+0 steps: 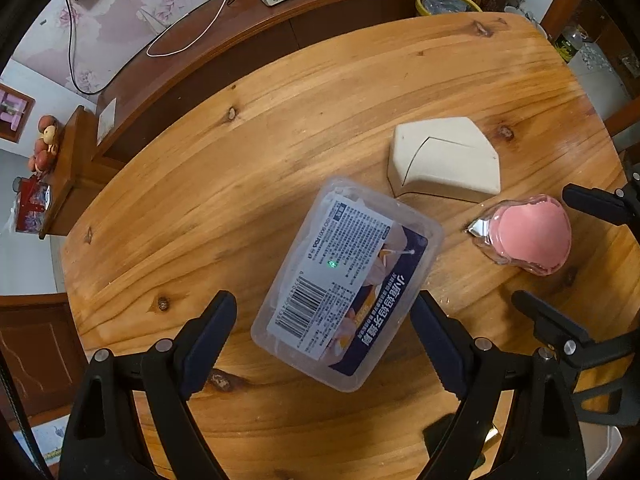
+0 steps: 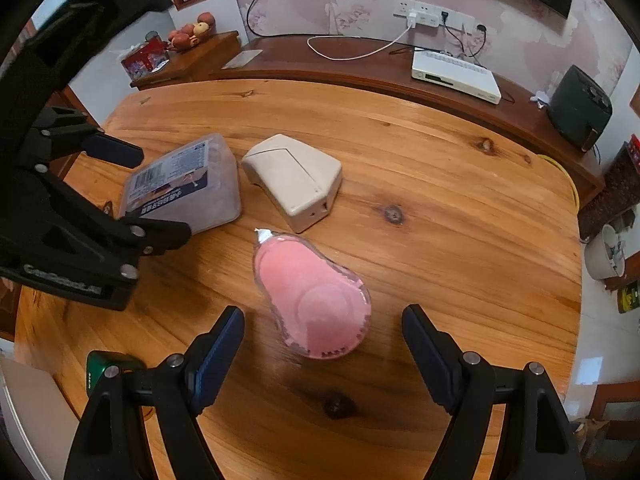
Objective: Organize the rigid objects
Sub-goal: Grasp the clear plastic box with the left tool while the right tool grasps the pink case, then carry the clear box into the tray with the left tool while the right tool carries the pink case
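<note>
A clear plastic box with a printed label [image 1: 344,280] lies on the wooden table [image 1: 280,140]; my left gripper [image 1: 324,336] is open with a finger on each side of its near end. The box also shows in the right wrist view [image 2: 180,184]. A pink pear-shaped item in clear packaging [image 2: 312,300] lies in front of my open right gripper [image 2: 324,344], between its fingers; it also shows in the left wrist view [image 1: 524,236]. A beige angular plastic case [image 2: 296,176] sits behind both, also in the left wrist view [image 1: 444,160].
A dark wooden cabinet [image 2: 360,64] runs behind the table, carrying a white set-top box [image 2: 456,76], cables and a dark green appliance [image 2: 580,108]. A small green object [image 2: 108,368] sits at the table's near left edge. A yellow-rimmed bin [image 1: 444,2] stands beyond the table.
</note>
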